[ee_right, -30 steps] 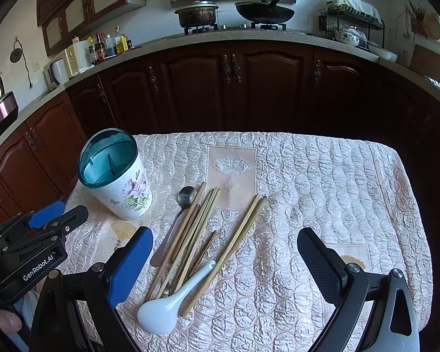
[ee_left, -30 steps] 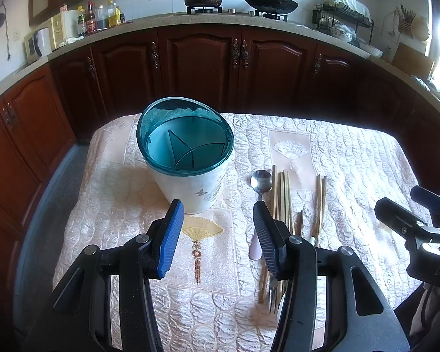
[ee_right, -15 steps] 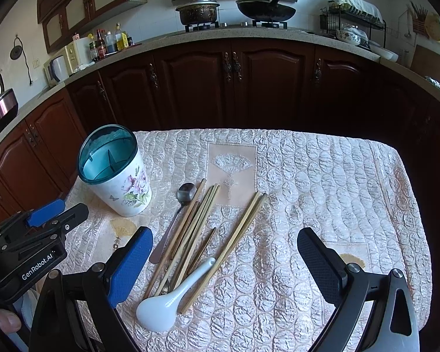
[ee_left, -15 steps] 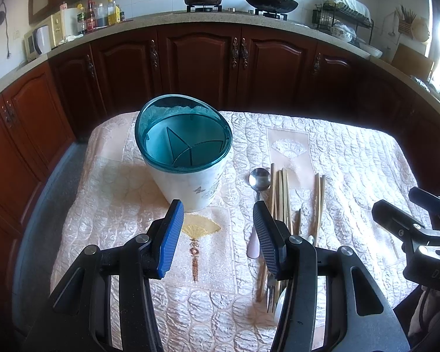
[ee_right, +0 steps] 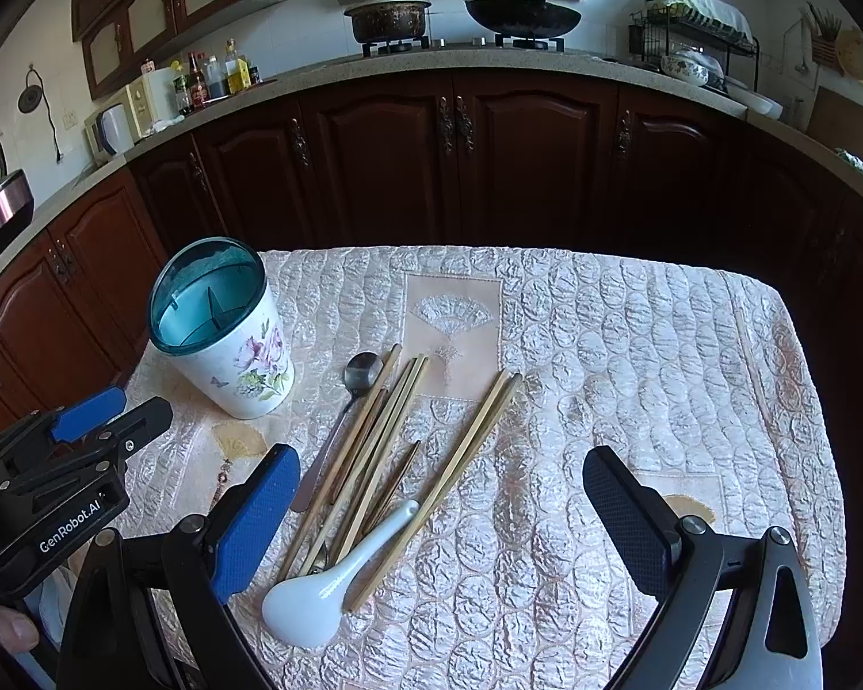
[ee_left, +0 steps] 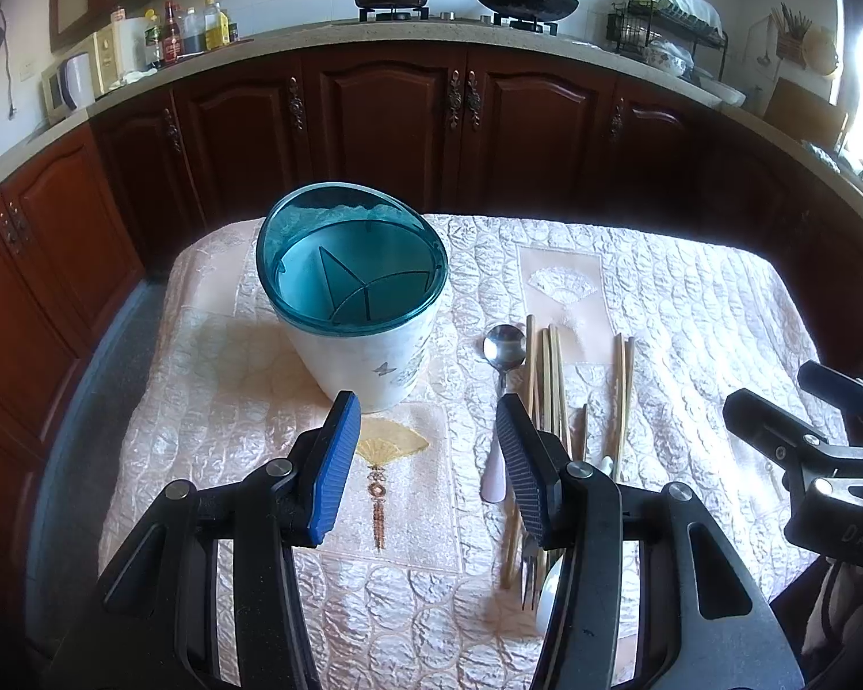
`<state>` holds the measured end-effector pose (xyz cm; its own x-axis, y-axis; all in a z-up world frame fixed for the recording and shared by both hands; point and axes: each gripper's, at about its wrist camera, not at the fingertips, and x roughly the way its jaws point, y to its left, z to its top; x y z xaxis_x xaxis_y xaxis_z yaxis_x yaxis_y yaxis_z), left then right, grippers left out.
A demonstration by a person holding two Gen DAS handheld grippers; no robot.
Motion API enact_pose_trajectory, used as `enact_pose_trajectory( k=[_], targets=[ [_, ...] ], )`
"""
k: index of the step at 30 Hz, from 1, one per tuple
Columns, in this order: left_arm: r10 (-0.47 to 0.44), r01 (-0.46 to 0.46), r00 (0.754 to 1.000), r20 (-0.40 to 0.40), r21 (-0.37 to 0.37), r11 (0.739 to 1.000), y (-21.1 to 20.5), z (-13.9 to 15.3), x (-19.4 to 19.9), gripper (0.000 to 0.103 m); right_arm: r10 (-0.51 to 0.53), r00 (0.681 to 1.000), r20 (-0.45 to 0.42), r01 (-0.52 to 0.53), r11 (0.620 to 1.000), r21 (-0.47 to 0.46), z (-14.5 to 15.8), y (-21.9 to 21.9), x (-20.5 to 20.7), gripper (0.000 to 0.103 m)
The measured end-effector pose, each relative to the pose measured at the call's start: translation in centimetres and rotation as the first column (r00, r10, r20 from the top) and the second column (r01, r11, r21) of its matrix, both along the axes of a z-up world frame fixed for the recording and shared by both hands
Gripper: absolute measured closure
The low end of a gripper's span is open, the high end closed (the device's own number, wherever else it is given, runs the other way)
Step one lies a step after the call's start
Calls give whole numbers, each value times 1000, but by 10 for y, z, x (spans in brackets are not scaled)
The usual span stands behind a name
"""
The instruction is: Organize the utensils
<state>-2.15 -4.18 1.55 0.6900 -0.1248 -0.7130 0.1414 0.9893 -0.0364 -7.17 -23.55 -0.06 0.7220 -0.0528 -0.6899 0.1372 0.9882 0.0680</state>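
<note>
A white floral utensil holder [ee_left: 362,345] [ee_right: 241,356] with a teal divided insert stands upright on the table's left part. To its right lie a metal spoon [ee_left: 503,348] [ee_right: 362,371], several wooden chopsticks [ee_left: 549,379] [ee_right: 385,443], a white ceramic spoon [ee_right: 322,592] and a fork [ee_left: 528,569], only partly seen. My left gripper [ee_left: 428,448] is open, hovering just in front of the holder with nothing between its fingers. Above the near end of the utensil pile my right gripper [ee_right: 437,500] stands wide open and holds nothing.
A quilted pink cloth [ee_right: 604,345] covers the table. Dark wooden cabinets [ee_right: 460,161] curve around behind it, with a pot [ee_right: 388,14] and a wok [ee_right: 523,14] on the stove. A finger [ee_right: 6,627] shows at the bottom left of the right wrist view.
Both grippers have drifted slightly; the holder sits a little further left in both views. Nothing was picked up or let go.
</note>
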Motion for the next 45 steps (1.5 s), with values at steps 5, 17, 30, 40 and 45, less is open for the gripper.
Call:
enact_pose_trajectory(
  k=[5,17,30,40,45],
  targets=[
    [1,-1,1000,0,-2,1000,0,-1,0,54,1,1000,-1,-1,1000,-4,0,0,1,4],
    [1,-1,1000,-1,-4,1000,0,-1,0,54,7,1000,1,-7,1000,-5,0,2,1,4],
    [-2,2,1000,-7,-4,1000,-1,-4,1,54,5,1000,-7,-5,1000,4,-4,-1,1,4],
    [-23,22,999,-47,-22,1000,2,-20,2,54,68,990,-122,-41,977,211,-64,-23,14,33],
    [-98,89,988,-118,-78,993,-1,-36,4,54,110,975,-195,-45,950,310,-101,-24,26,50]
  ],
)
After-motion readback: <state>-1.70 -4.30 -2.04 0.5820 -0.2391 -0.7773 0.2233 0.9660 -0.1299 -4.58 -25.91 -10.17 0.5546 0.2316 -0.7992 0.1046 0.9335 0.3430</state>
